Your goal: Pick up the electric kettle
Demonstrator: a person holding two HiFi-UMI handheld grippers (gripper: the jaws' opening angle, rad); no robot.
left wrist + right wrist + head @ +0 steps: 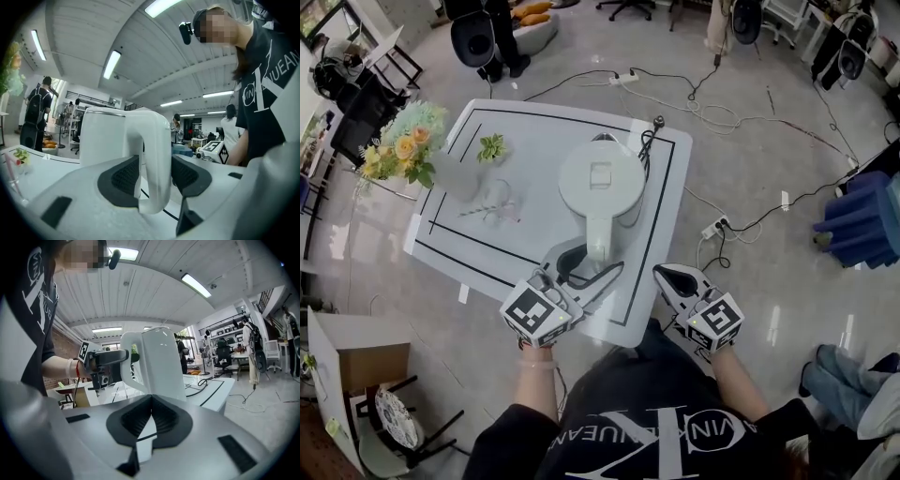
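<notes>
A white electric kettle (pixel 600 176) stands on the white table (pixel 525 127), its handle (pixel 598 242) turned toward me. In the head view my left gripper (pixel 579 269) reaches in from the near edge and has the handle between its jaws. The left gripper view shows both dark pads (pixel 123 177) lying against the sides of the handle (pixel 152 159). My right gripper (pixel 672 277) hovers at the table's near right corner, shut and empty. In the right gripper view the kettle (pixel 161 363) rises just beyond the right gripper (pixel 151 405), and the left gripper (pixel 105 363) sits at the handle.
A bouquet (pixel 398 141), a pale vase (pixel 455 178) and a small green plant (pixel 492 147) sit on the table's left part. A cord (pixel 652 136) lies behind the kettle. Cables (pixel 712 112) and a power strip (pixel 715 228) cross the floor at right.
</notes>
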